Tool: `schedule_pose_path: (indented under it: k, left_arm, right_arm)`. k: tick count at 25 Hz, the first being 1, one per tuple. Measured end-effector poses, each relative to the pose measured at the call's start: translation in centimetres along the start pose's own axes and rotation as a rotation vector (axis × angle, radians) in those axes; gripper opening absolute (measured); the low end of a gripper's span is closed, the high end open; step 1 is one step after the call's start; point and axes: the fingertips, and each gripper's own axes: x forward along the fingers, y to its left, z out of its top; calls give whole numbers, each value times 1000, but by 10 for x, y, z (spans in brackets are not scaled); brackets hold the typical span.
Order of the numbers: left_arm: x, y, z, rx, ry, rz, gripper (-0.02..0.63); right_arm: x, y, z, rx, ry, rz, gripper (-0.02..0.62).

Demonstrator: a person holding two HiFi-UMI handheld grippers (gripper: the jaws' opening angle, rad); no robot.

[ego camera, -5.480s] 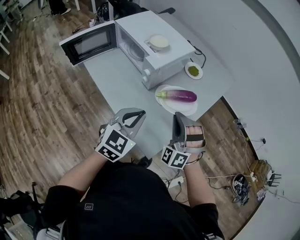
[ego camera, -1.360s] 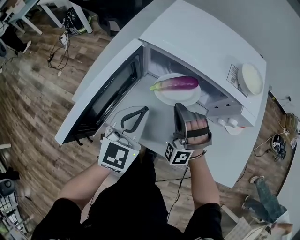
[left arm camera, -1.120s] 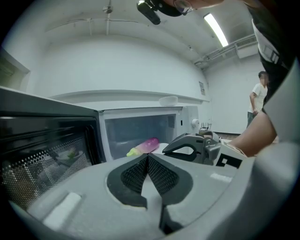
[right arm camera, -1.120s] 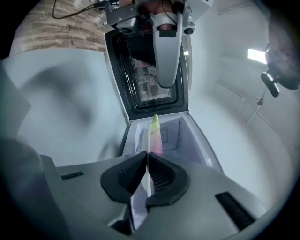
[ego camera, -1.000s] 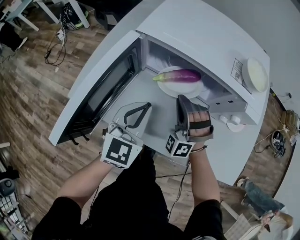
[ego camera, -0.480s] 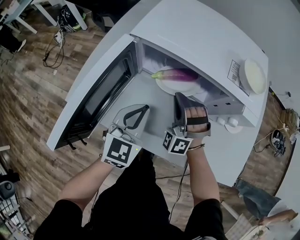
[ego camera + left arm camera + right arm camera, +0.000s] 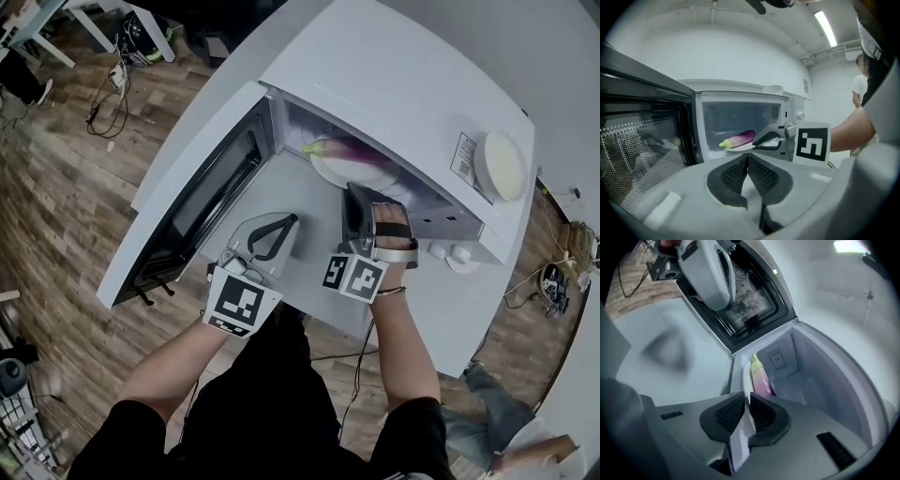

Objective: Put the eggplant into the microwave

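The right tongs (image 7: 747, 400) are clamped on the near rim of a white plate (image 7: 746, 378), tips at the mouth of the open microwave (image 7: 403, 84). The eggplant (image 7: 761, 378) lies on that plate inside the cavity, green stem toward the door side. From overhead, the right gripper (image 7: 348, 189) points to 12 o'clock, hand strapped over its grip, forearm stretched forward, the marker cube (image 7: 354, 277) tilted up at the wrist. The left tongs (image 7: 747, 157) are pressed together with nothing between them; the left gripper (image 7: 292, 219) hovers above the desk (image 7: 302, 187) at 8 o'clock of the right one, angled toward 1 o'clock, elbow bent and drawn back.

The microwave door (image 7: 192, 211) stands swung wide at 9 o'clock of the left gripper, its mesh window facing the tongs. A pale round dish (image 7: 500, 166) rests on the microwave's top at 2 o'clock. Wooden floor (image 7: 56, 187) surrounds the desk; another person (image 7: 860, 89) stands at the far right of the left gripper view.

Half a second ago the plate sat nearer the cavity's front edge; it is now deeper, the eggplant (image 7: 349, 147) partly under the roof. Five seconds earlier plate and eggplant lay on the desk beside the microwave.
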Motion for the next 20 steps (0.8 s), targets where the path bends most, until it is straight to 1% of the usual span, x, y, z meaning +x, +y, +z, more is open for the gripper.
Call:
schedule_pose_path:
  k: [3, 6, 8, 10, 12, 14, 15, 17, 20]
  left_arm:
    - [1, 2, 3, -7, -3, -3, 9]
    - [1, 3, 6, -9, -4, -4, 9]
    - [0, 4, 7, -12, -2, -2, 9]
    - [-2, 5, 7, -16, 2, -2, 9]
    - [-3, 6, 6, -19, 6, -2, 9]
    - [-4, 7, 5, -21, 8, 0, 9]
    - [-4, 7, 5, -22, 8, 1, 9]
    - [-4, 8, 5, -25, 9, 1, 9]
    - [-5, 9, 4, -28, 12, -2, 9]
  right_arm:
    - [7, 3, -1, 97, 11, 86, 55]
    - [11, 0, -2, 219, 15, 146, 71]
    - [10, -2, 0, 281, 8, 173, 93]
    - [8, 0, 4, 273, -4, 175, 125]
    - [6, 4, 10, 220, -19, 166, 129]
    - [8, 7, 16, 200, -30, 164, 127]
    - [9, 6, 17, 211, -30, 159, 118]
    - [13, 1, 16, 255, -16, 145, 58]
    - [21, -7, 13, 330, 15, 140, 58]
